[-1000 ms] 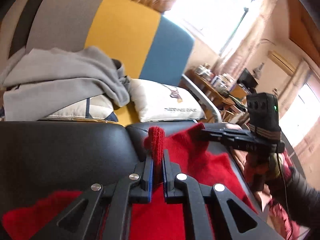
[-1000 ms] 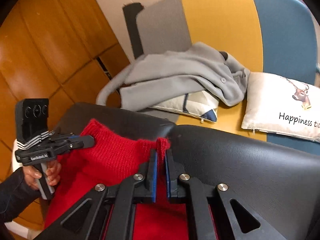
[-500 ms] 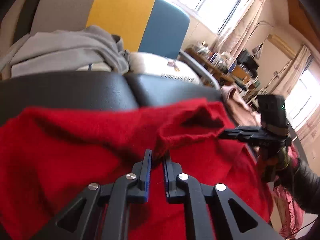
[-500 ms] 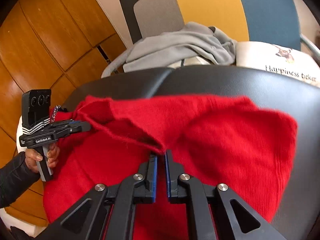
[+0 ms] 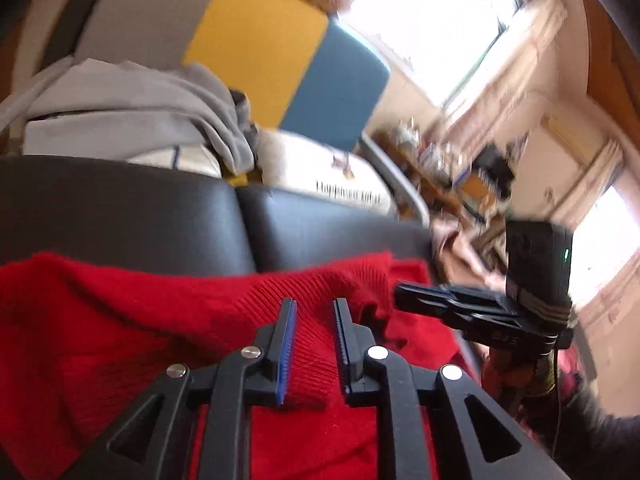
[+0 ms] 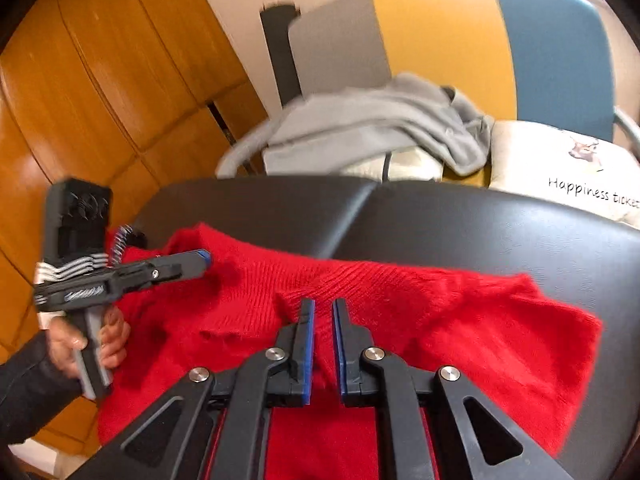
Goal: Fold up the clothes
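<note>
A red knit sweater point(image 5: 132, 320) lies folded over on a black padded bench point(image 5: 120, 216); it also shows in the right wrist view point(image 6: 460, 320). My left gripper point(image 5: 314, 304) is open just above the sweater's folded edge, with fabric showing between the jaws. My right gripper point(image 6: 322, 304) is open over the sweater's folded edge. The right gripper shows from the side in the left wrist view point(image 5: 404, 294). The left gripper shows in the right wrist view point(image 6: 202, 258) at the sweater's left end.
A grey garment point(image 6: 380, 128) lies on cushions on a grey, yellow and blue sofa point(image 6: 440, 28) behind the bench point(image 6: 460, 224). A white printed cushion point(image 6: 568, 168) lies at right. Wooden panelling point(image 6: 100, 92) stands at left. A cluttered table point(image 5: 448, 168) is at right.
Both grippers carried the sweater edge toward the near side and lowered it. Both have opened and let go of the fabric, which now lies folded on the bench.
</note>
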`<state>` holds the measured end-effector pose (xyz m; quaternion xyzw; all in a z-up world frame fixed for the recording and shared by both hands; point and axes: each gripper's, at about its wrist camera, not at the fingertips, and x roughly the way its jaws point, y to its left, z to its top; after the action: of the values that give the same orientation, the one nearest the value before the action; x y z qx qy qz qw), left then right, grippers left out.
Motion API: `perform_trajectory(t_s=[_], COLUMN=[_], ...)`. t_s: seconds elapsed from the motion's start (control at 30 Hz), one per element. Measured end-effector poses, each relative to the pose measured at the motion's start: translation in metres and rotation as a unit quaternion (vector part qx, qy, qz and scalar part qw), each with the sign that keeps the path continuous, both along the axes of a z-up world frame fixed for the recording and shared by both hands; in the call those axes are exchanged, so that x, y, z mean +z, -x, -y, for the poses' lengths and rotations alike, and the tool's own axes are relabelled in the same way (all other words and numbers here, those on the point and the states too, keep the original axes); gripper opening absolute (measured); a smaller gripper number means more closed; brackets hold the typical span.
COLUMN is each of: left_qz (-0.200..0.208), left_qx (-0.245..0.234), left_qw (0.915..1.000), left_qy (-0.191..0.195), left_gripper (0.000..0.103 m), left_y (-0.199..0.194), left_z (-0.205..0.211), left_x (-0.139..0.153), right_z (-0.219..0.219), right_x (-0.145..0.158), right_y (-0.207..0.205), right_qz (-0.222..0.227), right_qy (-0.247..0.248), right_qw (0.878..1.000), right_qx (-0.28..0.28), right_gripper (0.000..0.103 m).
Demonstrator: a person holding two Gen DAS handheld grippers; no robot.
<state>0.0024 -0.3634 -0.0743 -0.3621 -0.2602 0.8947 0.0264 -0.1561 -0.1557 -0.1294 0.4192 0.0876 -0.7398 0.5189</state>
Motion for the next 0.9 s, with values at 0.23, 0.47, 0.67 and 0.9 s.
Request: perform_trajectory(t_s=[0.23,0.47,0.67,0.9], left_qz=[0.025,0.031,0.034,0.016], left_qx=[-0.034,-0.022,0.024,0.025], left_qw=[0.9955,0.9891,0.9927,0.9910], left_qy=[0.085,0.142,0.113,0.130], left_gripper=[0.007,0.005,0.015,0.018], left_y=[-0.005,0.018,0.001,-0.067], left_z=[0.000,-0.010,-0.004,-0.034], left_x=[-0.038,-0.036,-0.019,-0.002], right_z=[-0.031,-0.052,-0.053,-0.072], right_x=[-0.043,-0.052,-0.048,-0.018], right_y=[-0.012,0.000,-0.003,-0.046], right_qz=[-0.058,-0.042,-0.043,-0.012], right_qy=[-0.041,-0.023,-0.026,0.002], right_qw=[0.997,0.998,0.998,0.999], right_qx=[0.004,-0.047,-0.048,-0.035], right_gripper=[0.012,0.020,0.024,0.033])
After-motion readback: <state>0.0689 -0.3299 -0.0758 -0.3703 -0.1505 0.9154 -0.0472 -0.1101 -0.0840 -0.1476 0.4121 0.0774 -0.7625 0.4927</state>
